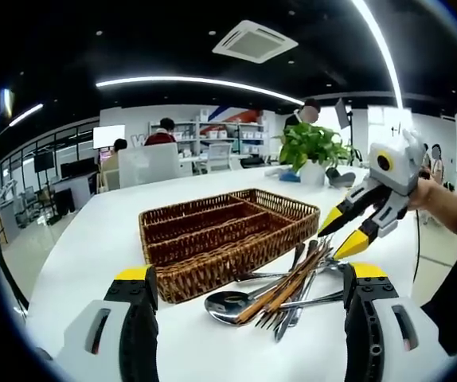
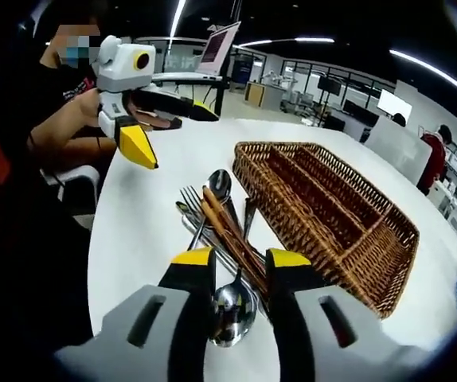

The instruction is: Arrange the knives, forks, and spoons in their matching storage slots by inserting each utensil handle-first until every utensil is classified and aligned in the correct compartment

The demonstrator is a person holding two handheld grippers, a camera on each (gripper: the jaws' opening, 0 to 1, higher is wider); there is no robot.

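An empty brown wicker tray (image 1: 182,216) (image 2: 388,239) with long slots lies on the white table. Beside it is a loose pile of utensils (image 1: 286,288) (image 2: 216,208): spoons, forks and brown-handled pieces, crossing one another. In the left gripper view my left gripper (image 1: 250,273) stands open just short of the tray and pile; across the table it shows again as the left gripper (image 2: 170,130), jaws spread. My right gripper (image 2: 240,259) (image 1: 342,232) hovers over the pile, jaws apart, with a spoon bowl (image 2: 232,312) lying on the table below the gap. Neither gripper holds anything.
A potted plant (image 1: 312,147) stands at the far end of the table (image 1: 93,247). A laptop (image 2: 220,44) stands beyond the left gripper. A person's arm (image 2: 57,127) holds that gripper. People, chairs and shelves are farther off. The table edge runs near the pile.
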